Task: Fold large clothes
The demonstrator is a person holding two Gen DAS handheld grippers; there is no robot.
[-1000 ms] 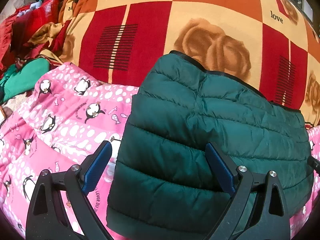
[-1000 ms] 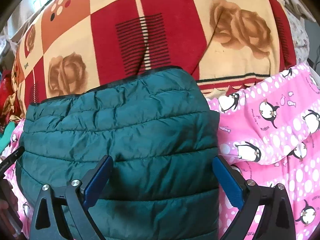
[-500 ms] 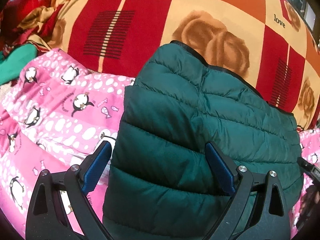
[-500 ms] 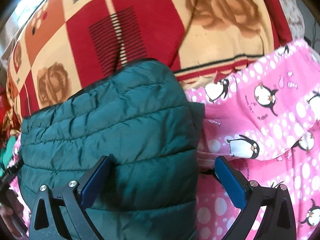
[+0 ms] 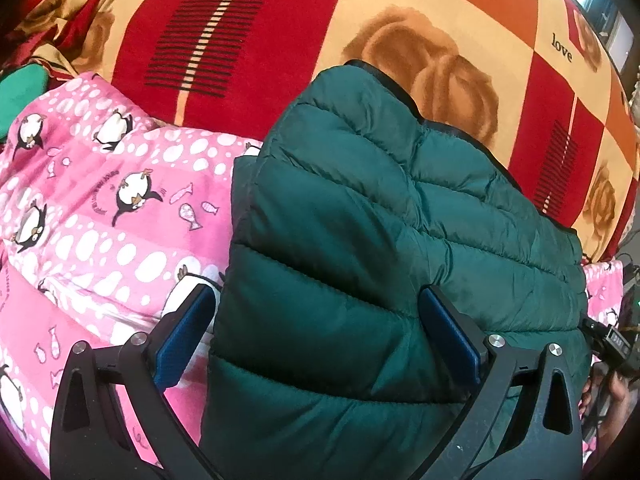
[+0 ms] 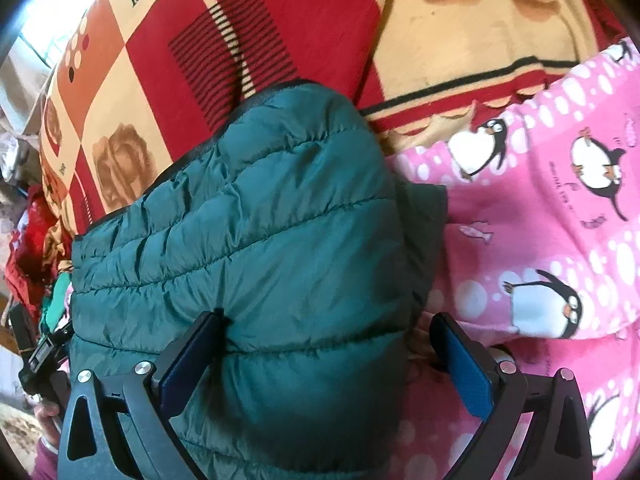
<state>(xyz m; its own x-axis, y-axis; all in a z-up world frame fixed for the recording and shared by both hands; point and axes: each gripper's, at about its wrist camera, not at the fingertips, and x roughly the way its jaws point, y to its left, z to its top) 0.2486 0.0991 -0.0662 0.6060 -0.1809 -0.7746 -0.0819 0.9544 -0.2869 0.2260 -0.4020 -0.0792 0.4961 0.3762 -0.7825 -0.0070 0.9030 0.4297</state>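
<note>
While the folded green quilted jacket (image 5: 392, 240) lay on the pink penguin-print blanket (image 5: 100, 220), the left gripper (image 5: 316, 328) straddled its near left edge, jaws just opening wide, pads pressing nothing. The right gripper (image 6: 324, 356) stood spread over its near right edge. Beyond both: red-and-cream rose blanket (image 5: 280, 32).

green puffer jacket (image 5: 380, 240) near edge cut off below, clothes heap (image 6: 36, 248) blurred
</note>
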